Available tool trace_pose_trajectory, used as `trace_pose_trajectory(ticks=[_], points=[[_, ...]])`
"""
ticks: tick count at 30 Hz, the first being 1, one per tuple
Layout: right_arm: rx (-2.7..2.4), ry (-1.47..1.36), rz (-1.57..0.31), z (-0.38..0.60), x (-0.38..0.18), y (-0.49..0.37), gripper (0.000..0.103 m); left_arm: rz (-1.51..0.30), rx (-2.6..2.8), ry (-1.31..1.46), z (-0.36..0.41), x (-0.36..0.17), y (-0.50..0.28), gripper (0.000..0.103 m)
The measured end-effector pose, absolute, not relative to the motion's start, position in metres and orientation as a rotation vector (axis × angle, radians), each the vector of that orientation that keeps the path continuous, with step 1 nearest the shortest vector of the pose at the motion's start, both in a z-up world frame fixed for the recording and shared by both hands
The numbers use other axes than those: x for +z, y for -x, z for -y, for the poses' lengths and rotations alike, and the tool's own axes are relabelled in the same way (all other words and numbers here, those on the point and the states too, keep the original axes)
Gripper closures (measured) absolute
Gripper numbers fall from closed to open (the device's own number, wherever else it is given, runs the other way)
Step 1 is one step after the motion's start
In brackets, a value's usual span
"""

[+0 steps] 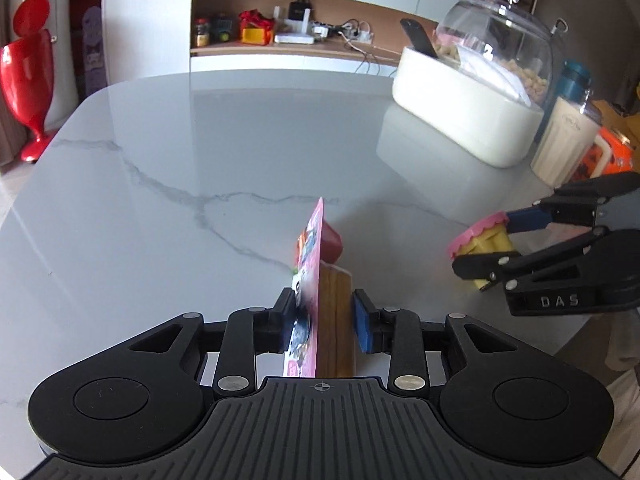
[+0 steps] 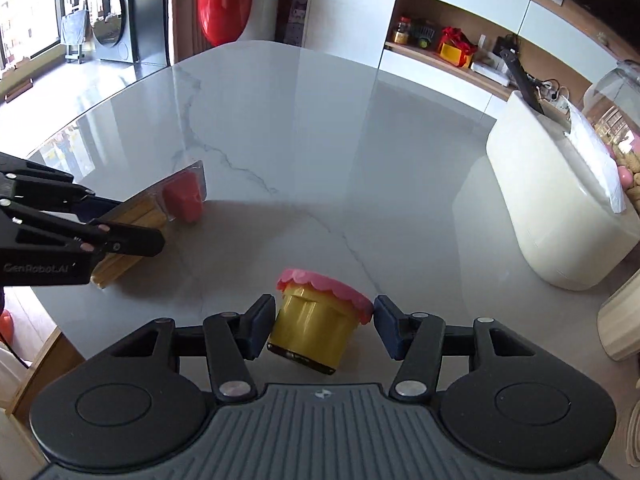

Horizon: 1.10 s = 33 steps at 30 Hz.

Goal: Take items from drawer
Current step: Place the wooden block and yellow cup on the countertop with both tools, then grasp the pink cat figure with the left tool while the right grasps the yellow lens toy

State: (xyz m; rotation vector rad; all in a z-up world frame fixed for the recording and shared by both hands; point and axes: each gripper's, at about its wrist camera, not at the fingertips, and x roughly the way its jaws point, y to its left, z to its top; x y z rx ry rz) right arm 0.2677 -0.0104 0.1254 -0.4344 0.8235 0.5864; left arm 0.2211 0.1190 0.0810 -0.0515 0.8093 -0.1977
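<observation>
- The left gripper (image 1: 323, 318) points down toward a white marble table (image 1: 160, 200). Between its jaws stands a flat blister pack (image 1: 316, 280), edge-on: a pink printed card on the left and a wooden-coloured part with a red piece on the right, under clear plastic.
- The left pad presses the card side. A thin gap shows between the right pad and the pack, so the jaws are narrow but not fully clamped.
- The right gripper (image 2: 324, 326) also points down at the table. A small yellow tub (image 2: 310, 330) with a pink scalloped lid sits tilted between its jaws, held on both sides: one pad against the body, the other at the lid's rim.
- From the left gripper, the right one with its tub lies off to the right, well apart.
- Ahead and to the right of both grippers stands a white container (image 1: 460, 120), with a clear dome (image 1: 504, 44) behind it and a cream bottle (image 1: 564, 140) beside it.
- Beyond the table, a shelf (image 1: 288, 50) holds small items, and a red stand (image 1: 28, 76) sits far left.
</observation>
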Motion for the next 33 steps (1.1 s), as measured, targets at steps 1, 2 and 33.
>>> trace_pose_trajectory(ticks=[1,2,33], points=[[0.579,0.425,-0.830,0.008,0.118,-0.269,0.048,-0.804,-0.196,0.028,-0.115,0.075,-0.220,0.065],[0.568,0.412,-0.833,0.005,0.113,-0.269,0.047,-0.795,-0.200,0.001,-0.114,0.073,-0.216,0.066],[0.800,0.177,-1.070,0.133,0.050,-0.196,0.037,-1.505,-0.440,-0.022,-0.081,-0.019,-0.141,0.076]])
